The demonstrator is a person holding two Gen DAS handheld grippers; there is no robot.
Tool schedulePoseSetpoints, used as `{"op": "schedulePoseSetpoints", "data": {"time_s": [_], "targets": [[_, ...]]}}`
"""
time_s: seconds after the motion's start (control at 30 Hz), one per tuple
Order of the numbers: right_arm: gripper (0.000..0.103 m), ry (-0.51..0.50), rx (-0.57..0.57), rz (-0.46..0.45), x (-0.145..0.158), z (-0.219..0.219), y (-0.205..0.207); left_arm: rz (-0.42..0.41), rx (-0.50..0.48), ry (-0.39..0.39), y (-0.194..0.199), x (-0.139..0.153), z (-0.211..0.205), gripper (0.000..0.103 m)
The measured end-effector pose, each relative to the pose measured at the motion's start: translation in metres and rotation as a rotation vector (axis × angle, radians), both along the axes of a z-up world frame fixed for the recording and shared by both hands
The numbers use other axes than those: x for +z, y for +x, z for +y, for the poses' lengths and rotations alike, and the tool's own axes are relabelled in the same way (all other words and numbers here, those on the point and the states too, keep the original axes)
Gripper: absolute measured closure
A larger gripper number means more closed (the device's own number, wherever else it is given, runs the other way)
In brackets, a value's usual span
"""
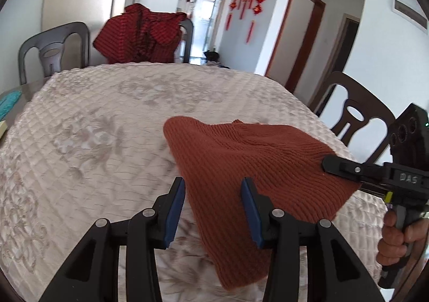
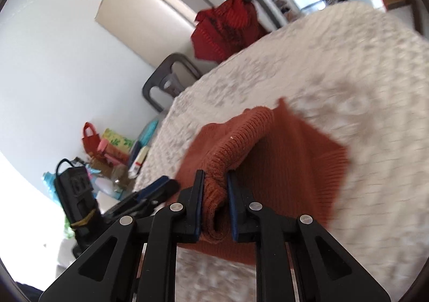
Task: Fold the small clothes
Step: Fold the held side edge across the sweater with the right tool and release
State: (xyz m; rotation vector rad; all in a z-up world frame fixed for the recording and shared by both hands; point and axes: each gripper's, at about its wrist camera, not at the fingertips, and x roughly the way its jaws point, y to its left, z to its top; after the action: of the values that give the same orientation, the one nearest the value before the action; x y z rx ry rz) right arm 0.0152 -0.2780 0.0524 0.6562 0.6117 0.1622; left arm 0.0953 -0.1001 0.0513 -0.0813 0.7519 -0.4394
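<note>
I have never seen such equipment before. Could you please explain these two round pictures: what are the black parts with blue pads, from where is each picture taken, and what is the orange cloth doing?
There is no robot here. A person holds a hand tool with two fingers in each hand, and a small wide-angle camera sits on each tool, so each picture looks along its own fingers. In the left tool's picture, the left gripper stands open over a quilted table cover; the cloth's edge lies between its pads, unpinched. The right gripper is shut on a bunched fold of the rust-orange knitted garment, lifting that edge. A red garment hangs on a chair behind.
</note>
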Motion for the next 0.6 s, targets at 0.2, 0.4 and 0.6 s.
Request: {"op": "schedulePoseSetpoints", "data": {"time_s": [0.2, 0.4, 0.6], "targets": [[0.087, -0.001, -0.105, 0.100, -0.046, -0.032, -0.018, 0.038, -0.053, 0.016, -0.003, -0.016, -0.019, 0.057], [0.087, -0.061, -0.080, 0.087, -0.038, -0.021, -0.018, 0.034, -0.025, 0.030, -0.005, -0.014, -0.015, 0.057], [0.080, -0.129, -0.058, 0.092, -0.034, -0.009, -0.020, 0.035, -0.006, 0.035, -0.009, -0.015, -0.012, 0.057]]}}
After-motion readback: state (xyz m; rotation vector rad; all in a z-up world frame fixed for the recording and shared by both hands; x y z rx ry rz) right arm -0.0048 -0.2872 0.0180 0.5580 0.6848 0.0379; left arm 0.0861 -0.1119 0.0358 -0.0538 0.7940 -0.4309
